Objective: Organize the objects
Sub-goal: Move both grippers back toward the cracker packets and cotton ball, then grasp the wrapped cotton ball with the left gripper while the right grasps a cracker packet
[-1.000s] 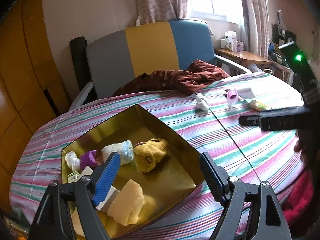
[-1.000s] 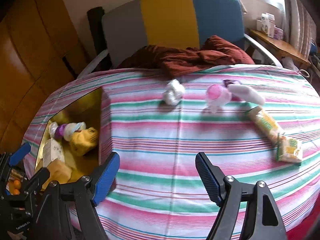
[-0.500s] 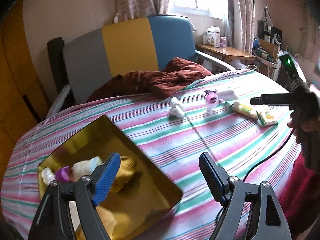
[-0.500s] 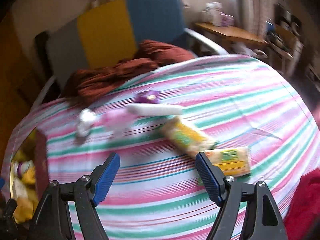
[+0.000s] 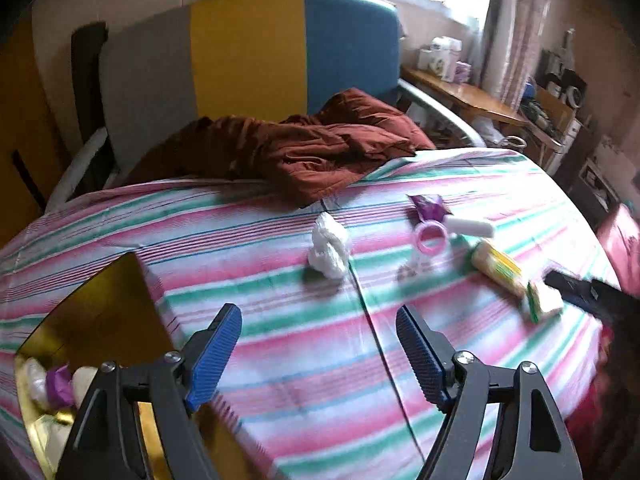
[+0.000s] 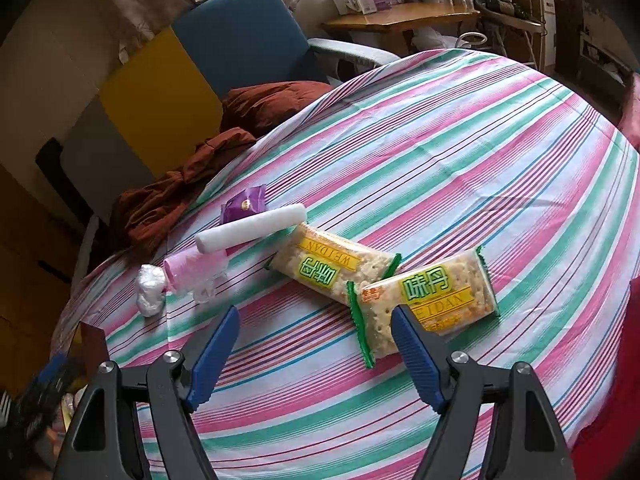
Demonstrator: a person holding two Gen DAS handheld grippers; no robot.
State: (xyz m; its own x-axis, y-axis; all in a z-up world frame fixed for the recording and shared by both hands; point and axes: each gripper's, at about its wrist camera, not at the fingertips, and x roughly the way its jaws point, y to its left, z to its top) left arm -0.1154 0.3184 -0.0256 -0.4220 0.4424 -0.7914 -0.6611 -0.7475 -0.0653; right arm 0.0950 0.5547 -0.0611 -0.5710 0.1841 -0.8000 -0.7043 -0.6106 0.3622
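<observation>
Loose items lie on the striped tablecloth: a white crumpled wad (image 5: 330,246), a pink ring toy (image 5: 430,238), a white cylinder (image 6: 252,228), a purple packet (image 6: 244,208) and two cracker packs (image 6: 332,268) (image 6: 432,296). My left gripper (image 5: 318,354) hovers over bare cloth just right of the gold box (image 5: 92,312); its jaws are closing with nothing between them. My right gripper (image 6: 316,356) is open, low over the cloth. The nearer cracker pack's end lies just beyond its right finger (image 6: 416,356). In the left wrist view the right gripper's black finger (image 5: 580,292) shows beside that pack.
The gold box holds several small items at its lower left corner (image 5: 48,384). A rust-brown jacket (image 5: 320,148) drapes over the table's far edge from a grey, yellow and blue chair (image 5: 248,52). A wooden side table (image 6: 400,20) with boxes stands beyond.
My left gripper has swung right, away from above the gold box toward the loose items. My right gripper moved right and rolled; the cracker packs now lie just ahead of its fingers.
</observation>
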